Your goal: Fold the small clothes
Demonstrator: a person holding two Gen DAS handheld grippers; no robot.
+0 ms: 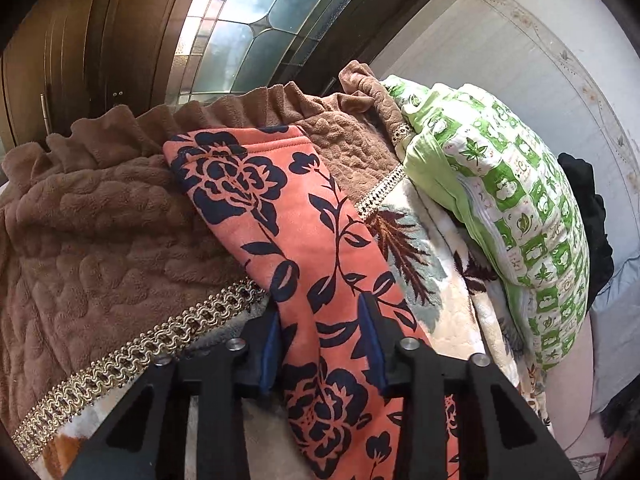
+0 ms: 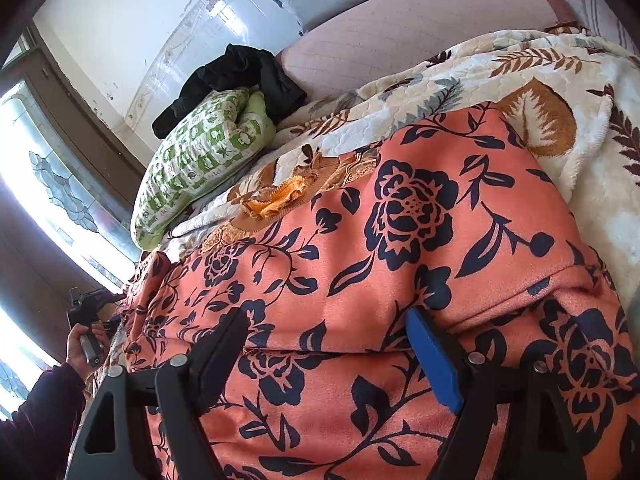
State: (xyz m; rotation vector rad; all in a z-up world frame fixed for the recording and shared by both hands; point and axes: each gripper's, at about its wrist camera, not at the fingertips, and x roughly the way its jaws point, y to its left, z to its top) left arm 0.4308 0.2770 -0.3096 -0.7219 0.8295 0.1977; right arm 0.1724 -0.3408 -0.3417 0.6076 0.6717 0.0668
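black linkages of the left gripper (image 1: 322, 344) fill the 6 o'clock edge of the left wrist view, its blue pads (image 1: 370, 336) drawn in on either side of a narrow strip of the coral floral garment (image 1: 280, 216); whether they actually pinch the cloth i cannot tell. that strip runs up toward 11 o'clock and its stitched hem lies across a brown fleece blanket (image 1: 100, 220) with gold braid trim. at 3 o'clock a green patterned pillow (image 1: 520, 200) rests on the cream leaf-print blanket (image 1: 424, 280), close beside the strip.

in the right wrist view the right gripper (image 2: 324, 344) hangs over the garment's wide body (image 2: 400, 220) with jaws well apart, cloth lying below and between them, pads not pressing it. a folded seam edge crosses at 4 o'clock. free bedspread lies toward 1 o'clock. at 8 o'clock a person's hand (image 2: 80, 344) in a dark sleeve (image 2: 40, 420) holds the other tool at the garment's far edge, near a bright window (image 2: 24, 168).
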